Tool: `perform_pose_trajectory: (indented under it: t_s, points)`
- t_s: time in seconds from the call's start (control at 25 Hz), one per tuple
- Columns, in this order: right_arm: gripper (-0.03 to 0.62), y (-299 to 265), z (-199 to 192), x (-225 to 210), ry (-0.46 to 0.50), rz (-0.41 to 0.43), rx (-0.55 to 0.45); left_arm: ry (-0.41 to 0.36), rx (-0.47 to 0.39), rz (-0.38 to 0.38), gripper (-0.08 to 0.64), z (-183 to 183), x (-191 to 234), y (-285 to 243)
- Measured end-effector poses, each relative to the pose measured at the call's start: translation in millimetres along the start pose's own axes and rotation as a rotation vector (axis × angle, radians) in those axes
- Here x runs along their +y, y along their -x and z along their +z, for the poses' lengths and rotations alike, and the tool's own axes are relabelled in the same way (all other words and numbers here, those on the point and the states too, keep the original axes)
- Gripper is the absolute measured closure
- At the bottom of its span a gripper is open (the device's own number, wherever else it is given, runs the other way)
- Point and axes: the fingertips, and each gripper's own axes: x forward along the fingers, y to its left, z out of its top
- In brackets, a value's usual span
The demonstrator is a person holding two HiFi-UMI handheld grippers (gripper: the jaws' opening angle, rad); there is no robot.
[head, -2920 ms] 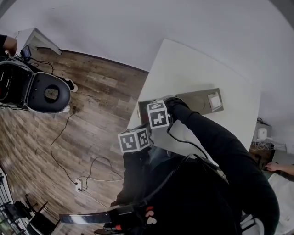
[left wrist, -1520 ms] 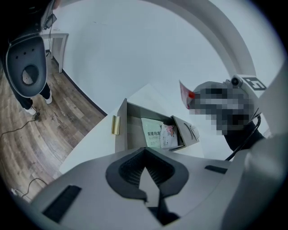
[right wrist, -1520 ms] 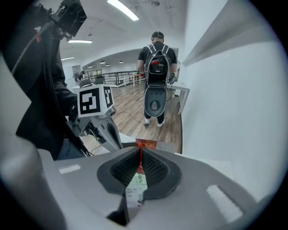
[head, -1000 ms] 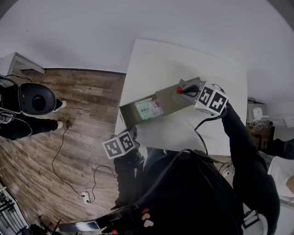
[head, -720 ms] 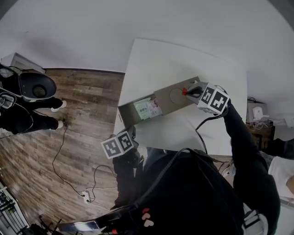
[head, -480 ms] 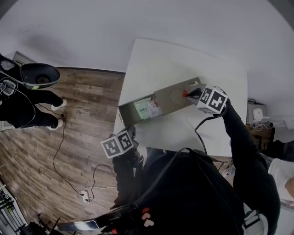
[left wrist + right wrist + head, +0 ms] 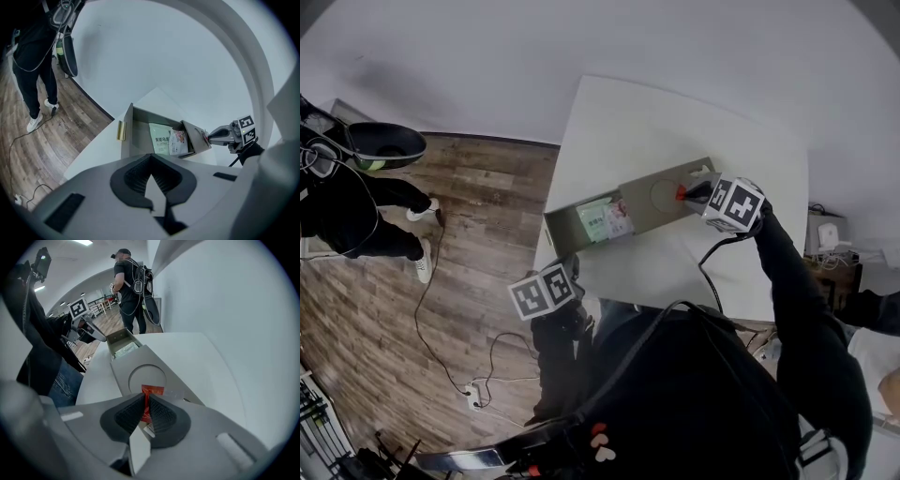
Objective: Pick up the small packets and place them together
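Red packet [image 7: 151,392]: a small flat sachet, standing edge-on just below the middle of the right gripper view

Handling: it looks thin, light and limp, probably with a slick film skin; it should need only light pressure and could slide out if the squeeze eases

Where to take it: by a flat sealed edge, pads on the two broad faces, rather than across the fuller middle

Packet and fingers: its lower part sits in the narrow slot between the fingers [image 7: 129,413], and its top edge pokes out above them, over the round imprint in the grey tray [image 7: 642,211]

Right gripper [image 7: 146,409]: closed on the red packet; its jaws have just been opening a little, yet both pads look to be against the sachet

Left gripper [image 7: 150,164]: fingers closed together with nothing between them, held low at the counter [image 7: 675,122] edge, well apart from the tray

Other packets: a green packet [image 7: 593,217] and a pink packet [image 7: 619,217] lie side by side, touching, in the tray's open end at the centre left of the head view

Gap to cover: the red packet is at the tray's opposite end, well apart from that pair
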Motion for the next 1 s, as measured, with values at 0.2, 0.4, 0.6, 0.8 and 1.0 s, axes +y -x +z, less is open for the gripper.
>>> perform_pose_trajectory:
  t_s: [0.2,0.4,0.6,0.8,1.0]
  points:
    - [0.518,2,-3,2,-0.002,0.008,0.014,0.000,-0.003,0.000,0.558,0,0,0]
    - [0.499,11,6,-1,0.021,-0.013,-0.009,0.000,-0.001,-0.001,0.558,2,0,0]
    - [0.499,22,33,5,0.078,-0.030,-0.050,0.001,-0.004,-0.003,0.558,2,0,0]
    - [0.499,27,78,24,0.207,-0.028,-0.125,0.002,-0.006,-0.002,0.558,1,0,-1]
    - [0.499,17,129,51,0.359,0.015,-0.161,0.005,-0.012,0.000,0.558,0,-1,0]
